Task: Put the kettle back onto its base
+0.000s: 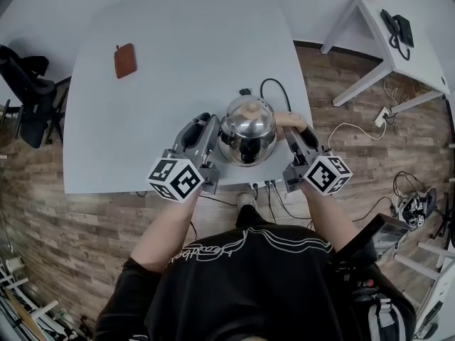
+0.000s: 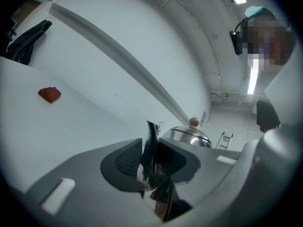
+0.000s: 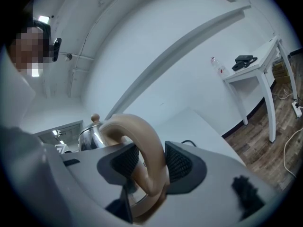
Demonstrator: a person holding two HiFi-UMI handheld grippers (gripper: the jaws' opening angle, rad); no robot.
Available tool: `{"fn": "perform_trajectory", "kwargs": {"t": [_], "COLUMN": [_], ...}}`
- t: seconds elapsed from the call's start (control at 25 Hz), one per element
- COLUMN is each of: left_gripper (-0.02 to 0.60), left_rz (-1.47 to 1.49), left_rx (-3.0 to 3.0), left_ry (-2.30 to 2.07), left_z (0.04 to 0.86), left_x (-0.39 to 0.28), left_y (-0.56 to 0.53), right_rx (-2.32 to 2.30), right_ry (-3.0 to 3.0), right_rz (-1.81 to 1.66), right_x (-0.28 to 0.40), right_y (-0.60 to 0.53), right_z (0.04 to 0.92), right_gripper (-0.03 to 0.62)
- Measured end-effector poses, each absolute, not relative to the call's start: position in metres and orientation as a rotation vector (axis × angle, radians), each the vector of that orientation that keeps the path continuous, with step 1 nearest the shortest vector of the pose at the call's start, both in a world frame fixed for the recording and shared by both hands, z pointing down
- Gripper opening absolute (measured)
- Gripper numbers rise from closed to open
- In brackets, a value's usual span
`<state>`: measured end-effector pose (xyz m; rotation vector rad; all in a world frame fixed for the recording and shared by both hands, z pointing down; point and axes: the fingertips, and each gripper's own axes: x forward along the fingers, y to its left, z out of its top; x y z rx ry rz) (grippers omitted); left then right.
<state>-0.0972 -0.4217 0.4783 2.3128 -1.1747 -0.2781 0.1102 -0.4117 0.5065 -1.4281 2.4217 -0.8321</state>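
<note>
A shiny steel kettle (image 1: 247, 130) with a round lid knob stands near the front edge of the white table (image 1: 178, 41), between my two grippers. My left gripper (image 1: 201, 123) is shut on the thin metal spout (image 2: 152, 141), and the lid (image 2: 189, 135) shows just beyond the jaws. My right gripper (image 1: 293, 130) is shut on the tan curved handle (image 3: 144, 145), its pads pressed against both sides. A black cord (image 1: 274, 85) loops on the table behind the kettle. What lies under the kettle is hidden.
A red pouch (image 1: 125, 60) lies far back on the left of the table. A black chair (image 1: 25, 91) stands at the table's left end. To the right is a second white table (image 1: 419, 66) with a phone (image 1: 396, 28), and cables trail over the wooden floor.
</note>
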Motion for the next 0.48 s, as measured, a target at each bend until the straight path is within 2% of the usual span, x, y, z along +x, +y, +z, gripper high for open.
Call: {"fn": "perform_trajectory", "kwargs": {"t": [0.48], "left_gripper": [0.098], "left_rz": [-0.309], "left_rx": [2.349], "left_ry": [-1.126], "left_z": [0.489], "left_x": [-0.093], "left_y": [-0.421], "right_rx": [-1.448], "right_ry": [2.417], "right_rz": [-0.784], "right_x": [0.114], "right_y": [-0.416], "right_z": [0.512], "right_gripper": [0.175]}}
